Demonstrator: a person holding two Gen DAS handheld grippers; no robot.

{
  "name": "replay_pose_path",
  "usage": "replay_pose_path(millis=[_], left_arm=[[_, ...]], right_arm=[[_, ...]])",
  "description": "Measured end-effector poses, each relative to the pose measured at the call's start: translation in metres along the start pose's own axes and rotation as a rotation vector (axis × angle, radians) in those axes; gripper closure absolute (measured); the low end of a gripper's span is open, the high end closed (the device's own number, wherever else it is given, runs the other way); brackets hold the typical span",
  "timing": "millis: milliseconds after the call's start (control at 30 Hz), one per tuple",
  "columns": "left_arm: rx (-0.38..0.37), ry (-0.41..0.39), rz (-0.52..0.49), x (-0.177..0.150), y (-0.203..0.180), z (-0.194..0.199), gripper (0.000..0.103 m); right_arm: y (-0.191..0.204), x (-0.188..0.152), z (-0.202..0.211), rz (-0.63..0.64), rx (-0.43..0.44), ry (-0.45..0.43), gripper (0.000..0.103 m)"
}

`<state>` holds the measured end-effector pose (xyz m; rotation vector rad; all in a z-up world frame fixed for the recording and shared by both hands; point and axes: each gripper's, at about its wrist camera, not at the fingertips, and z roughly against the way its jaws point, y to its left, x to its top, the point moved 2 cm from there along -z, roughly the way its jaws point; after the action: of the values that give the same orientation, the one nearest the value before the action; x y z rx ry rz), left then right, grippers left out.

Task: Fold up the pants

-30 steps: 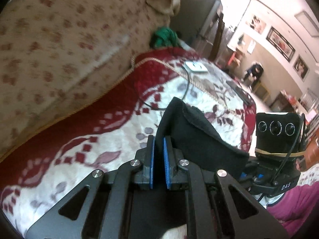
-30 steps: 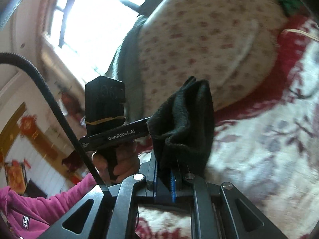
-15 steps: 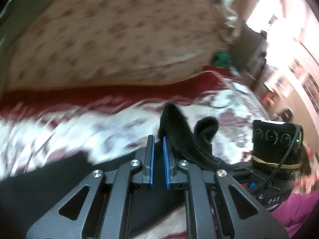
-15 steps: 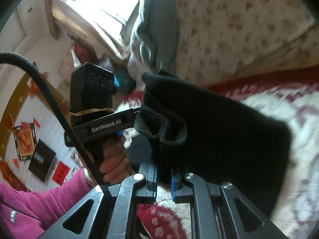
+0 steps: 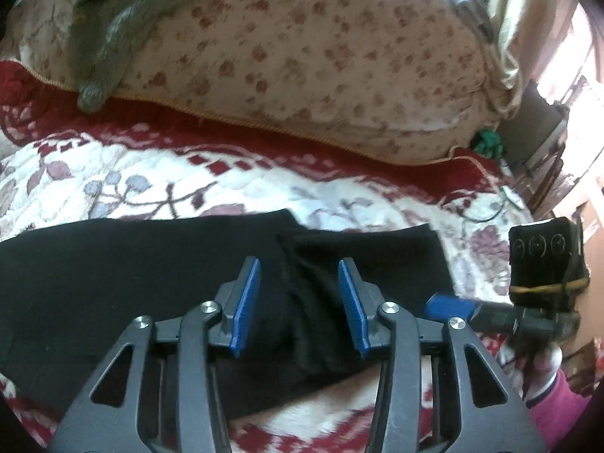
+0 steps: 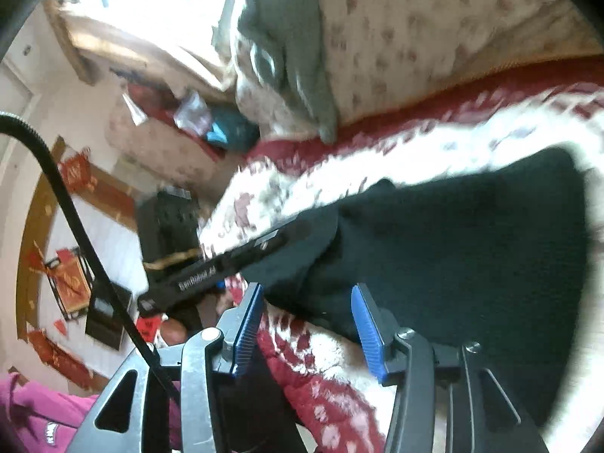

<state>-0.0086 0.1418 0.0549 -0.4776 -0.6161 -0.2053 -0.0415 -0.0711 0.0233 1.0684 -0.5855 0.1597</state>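
The black pants lie folded on the red and white patterned bedspread. My left gripper is open just above them, a raised fold of black cloth between its blue pads. My right gripper is open over the near edge of the pants, its blue pads either side of the cloth. The right gripper also shows in the left wrist view, and the left gripper's body shows in the right wrist view.
A large floral cushion with a grey-green garment on it lies behind the pants. A green object and a cable lie at the far right. The person's pink sleeve is at the lower right.
Both grippers swung the held cloth over and down onto the bed, then opened and let go. The pants now lie folded flat.
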Motion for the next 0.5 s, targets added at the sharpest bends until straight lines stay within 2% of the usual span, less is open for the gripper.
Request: replay_pose_path(millis=[100,200,233,367,500], left_arm=[[-0.008,-0.017,0.005,0.000,-0.014,0.006,0.054],[0.006,-0.006,0.006,-0.005,-0.025,0.005,0.054],[0.037,-0.005,0.003,-0.009,-0.030,0.004,0.054],[0.190,0.000,-0.019,-0.025,-0.042,-0.007,0.054],[0.217,0.042,0.034,-0.034,-0.035,-0.023,0.054]], right_arm=[[-0.006,-0.002,0.049,-0.008,-0.086,-0.103,0.056],[-0.030,-0.002,0.076,-0.055,-0.187,-0.145,0.056],[-0.040,-0.001,0.079,-0.084,-0.226,-0.146,0.056],[-0.066,-0.002,0.077,-0.137,-0.251,-0.136,0.056],[-0.077,0.007,0.066,-0.139,-0.215,-0.121,0.055]])
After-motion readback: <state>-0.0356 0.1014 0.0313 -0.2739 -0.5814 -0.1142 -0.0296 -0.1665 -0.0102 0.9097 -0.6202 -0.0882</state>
